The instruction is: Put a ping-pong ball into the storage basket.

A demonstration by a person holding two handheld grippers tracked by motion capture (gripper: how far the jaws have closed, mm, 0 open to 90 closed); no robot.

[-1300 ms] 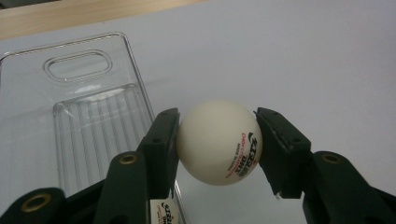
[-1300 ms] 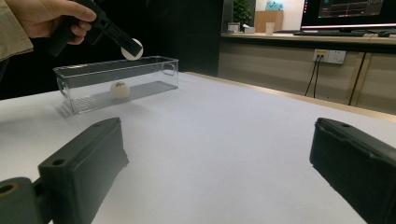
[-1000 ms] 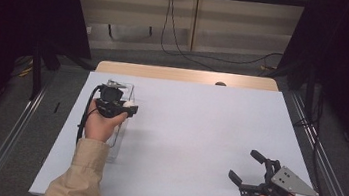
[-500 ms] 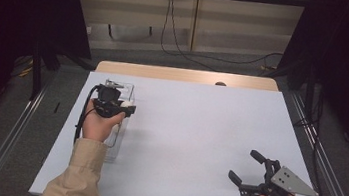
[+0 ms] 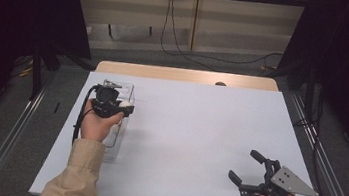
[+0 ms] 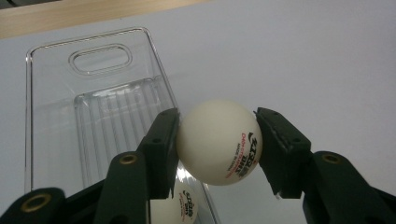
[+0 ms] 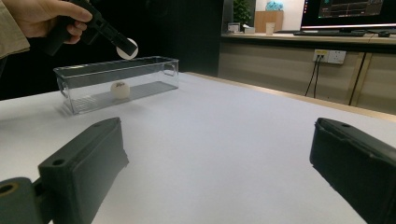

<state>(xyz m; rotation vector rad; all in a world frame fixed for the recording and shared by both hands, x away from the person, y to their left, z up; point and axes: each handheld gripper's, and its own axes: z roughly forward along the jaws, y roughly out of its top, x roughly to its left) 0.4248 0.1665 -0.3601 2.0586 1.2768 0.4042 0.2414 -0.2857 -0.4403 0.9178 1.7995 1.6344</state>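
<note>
Ball held over the bin

The left gripper [image 6: 217, 144] pinches a white ball [image 6: 218, 141] above the clear bin [image 5: 125, 94] near the table's [image 5: 198, 131] left edge (another ball [image 7: 120, 89] lies inside); the right gripper [image 5: 248, 171] rests spread, near the front right corner.

White ping-pong ball [image 6: 218, 142] with printed logo, held above clear plastic bin [image 6: 51, 84]

The second ball [image 6: 180, 205] in the clear bin [image 6: 51, 107] is half-hidden behind the jaws.

The held ball [image 6: 218, 142] carries red and black print, too blurred to read.
</note>
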